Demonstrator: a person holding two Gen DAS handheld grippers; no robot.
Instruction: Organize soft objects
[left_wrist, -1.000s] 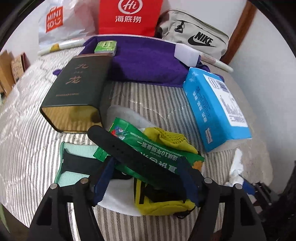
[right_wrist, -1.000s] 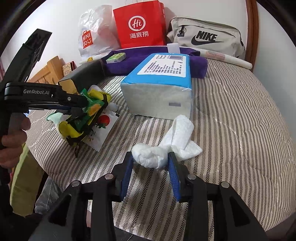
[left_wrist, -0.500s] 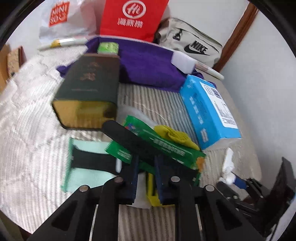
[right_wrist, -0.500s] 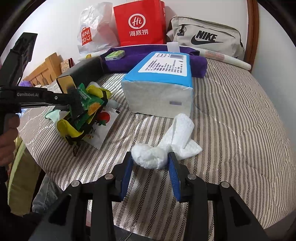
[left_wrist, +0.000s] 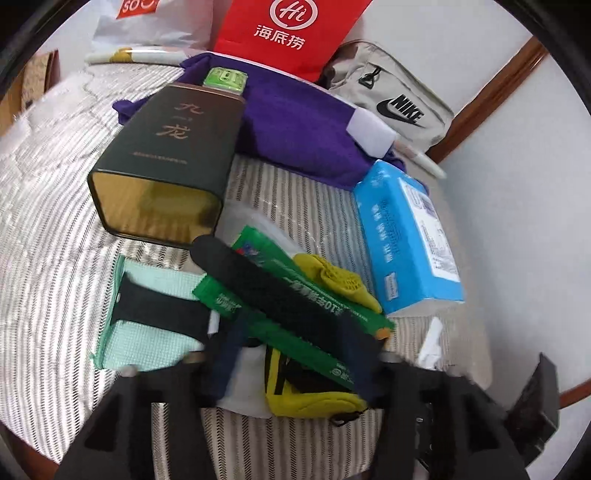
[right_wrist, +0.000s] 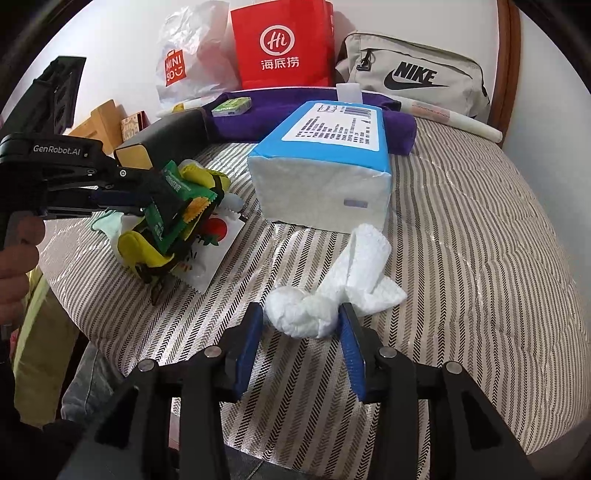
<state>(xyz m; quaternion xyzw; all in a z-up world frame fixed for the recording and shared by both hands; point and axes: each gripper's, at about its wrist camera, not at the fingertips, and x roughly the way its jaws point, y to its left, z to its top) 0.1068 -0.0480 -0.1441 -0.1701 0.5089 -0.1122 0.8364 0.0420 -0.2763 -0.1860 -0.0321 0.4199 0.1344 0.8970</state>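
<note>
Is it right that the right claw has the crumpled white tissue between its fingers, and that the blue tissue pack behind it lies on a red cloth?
Not quite. The right claw does have the crumpled white tissue between its fingers, but the cloth behind the blue tissue pack is purple, not red. The right wrist view shows it; the red thing is the paper bag at the wall.

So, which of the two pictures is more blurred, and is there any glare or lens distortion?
Left wrist view: motion blur smears the left gripper and the green packet. Right wrist view: sharp, with the white tissue wad crisp. Both: fisheye bending, dark corners, soft even light, slight sheen on the striped bedcover.
</note>
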